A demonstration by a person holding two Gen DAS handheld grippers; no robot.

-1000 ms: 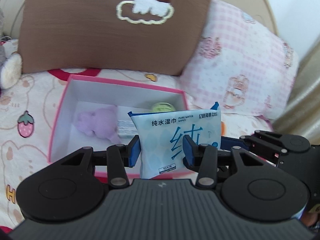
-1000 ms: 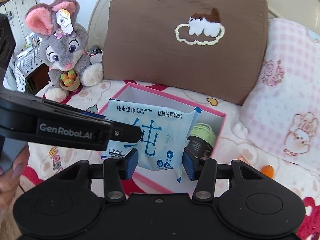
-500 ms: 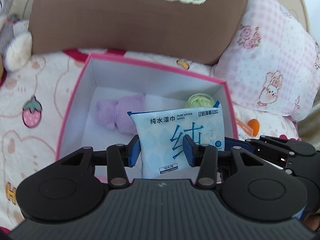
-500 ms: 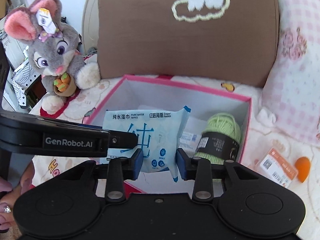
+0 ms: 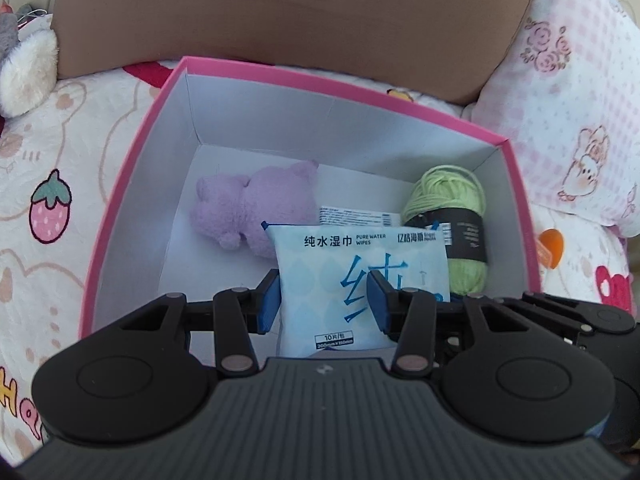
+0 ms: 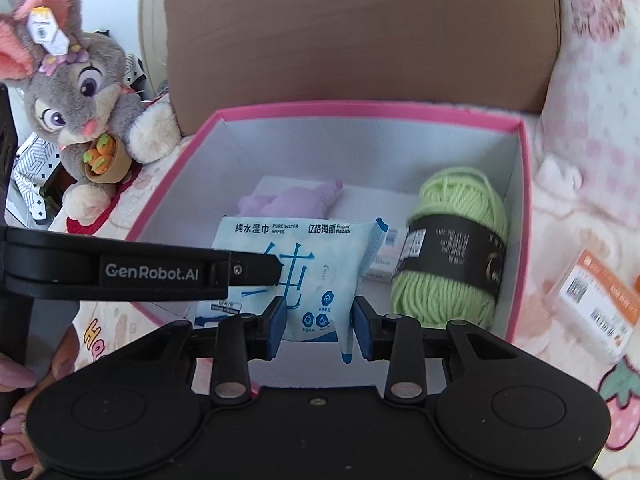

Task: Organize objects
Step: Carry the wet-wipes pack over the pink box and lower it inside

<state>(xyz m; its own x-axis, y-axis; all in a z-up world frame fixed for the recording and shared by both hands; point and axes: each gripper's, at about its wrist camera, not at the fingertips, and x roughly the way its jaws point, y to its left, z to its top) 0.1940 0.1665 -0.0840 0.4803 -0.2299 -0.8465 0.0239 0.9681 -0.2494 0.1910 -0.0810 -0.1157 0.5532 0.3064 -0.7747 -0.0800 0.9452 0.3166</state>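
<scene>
Both the left gripper [image 5: 324,298] and the right gripper [image 6: 320,326] are squeezing the wipes pack [image 5: 360,280] over the pink box [image 5: 132,184], and next they probably need to open and drop it low in the middle.

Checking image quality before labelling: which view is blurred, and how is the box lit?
Left wrist: sharp, wet wipes pack print legible, pink box interior evenly lit. Right wrist: right side smeared, checked pillow and orange packet soft; yarn crisp.
</scene>
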